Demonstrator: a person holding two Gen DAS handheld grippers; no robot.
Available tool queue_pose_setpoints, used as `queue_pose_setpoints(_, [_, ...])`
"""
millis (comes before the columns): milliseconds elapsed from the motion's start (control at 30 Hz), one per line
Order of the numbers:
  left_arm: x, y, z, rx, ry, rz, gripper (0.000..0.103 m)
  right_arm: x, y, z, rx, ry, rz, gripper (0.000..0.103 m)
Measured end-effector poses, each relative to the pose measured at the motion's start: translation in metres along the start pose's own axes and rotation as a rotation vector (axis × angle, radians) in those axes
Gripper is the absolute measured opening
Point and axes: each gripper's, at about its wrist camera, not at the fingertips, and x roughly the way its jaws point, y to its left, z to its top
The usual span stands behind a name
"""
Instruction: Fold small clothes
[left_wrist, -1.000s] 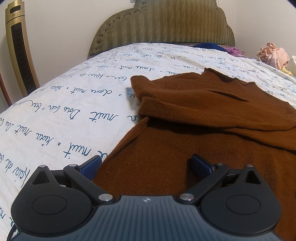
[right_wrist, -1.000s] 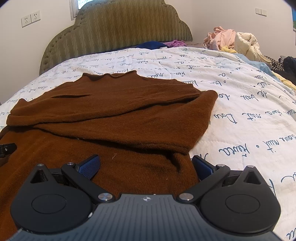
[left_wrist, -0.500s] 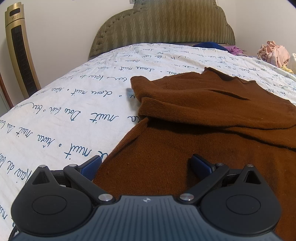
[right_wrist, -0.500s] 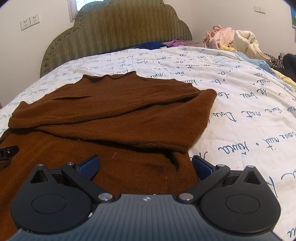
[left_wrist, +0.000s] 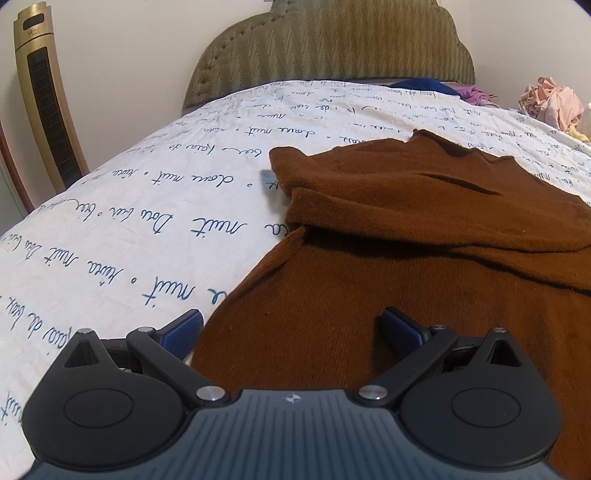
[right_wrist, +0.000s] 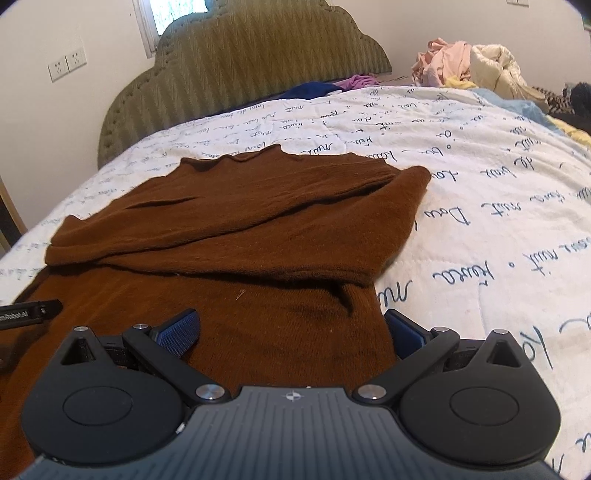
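Observation:
A brown knit sweater (left_wrist: 424, 229) lies flat on the bed, its sleeves folded across the chest; it also shows in the right wrist view (right_wrist: 236, 236). My left gripper (left_wrist: 291, 328) is open over the sweater's near left edge, one pad off the cloth, one above it. My right gripper (right_wrist: 291, 328) is open over the sweater's near right edge, its jaws straddling the hem side. The tip of the left gripper (right_wrist: 29, 312) shows at the far left of the right wrist view.
The bed has a white quilt with blue script (left_wrist: 147, 221) and a green padded headboard (left_wrist: 332, 51). A gold tower fan (left_wrist: 48, 118) stands left of the bed. A heap of clothes (right_wrist: 469, 62) lies at the far right, blue and purple garments (right_wrist: 325, 86) by the headboard.
Both grippers have lifted and tilted slightly, so the view looks a bit more down on the sweater. The sweater has not moved. Both jaws stay open.

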Motion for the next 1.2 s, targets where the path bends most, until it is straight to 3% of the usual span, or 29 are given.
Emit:
queue_pose_setpoints(400, [-0.032, 0.015, -0.007, 0.042, 0.041, -0.037, 0.103, -0.035, -0.021, -0.008, 0.107, 0.036, 0.155, 0.103])
queue_pose_setpoints(667, [-0.063, 0.069, -0.019, -0.021, 0.043, -0.128, 0.103, -0.071, -0.055, -0.016, 0.187, 0.056, 0.257, 0.103])
queue_pose_setpoints(867, [-0.072, 0.114, -0.026, -0.137, 0.097, -0.312, 0.103, -0.095, -0.081, -0.024, 0.169, 0.079, 0.277, 0.102])
queue_pose_setpoints(1000, [-0.072, 0.124, -0.035, -0.166, 0.153, -0.467, 0.102, -0.105, -0.092, -0.032, 0.175, 0.114, 0.31, 0.085])
queue_pose_setpoints(1067, [-0.07, 0.122, -0.042, -0.164, 0.181, -0.526, 0.1, -0.105, -0.093, -0.036, 0.175, 0.142, 0.334, 0.08])
queue_pose_setpoints(1133, [-0.066, 0.117, -0.048, -0.15, 0.21, -0.572, 0.089, -0.103, -0.088, -0.041, 0.158, 0.164, 0.349, 0.078])
queue_pose_setpoints(1200, [-0.065, 0.114, -0.054, -0.14, 0.216, -0.6, 0.089, -0.103, -0.08, -0.044, 0.131, 0.181, 0.372, 0.077])
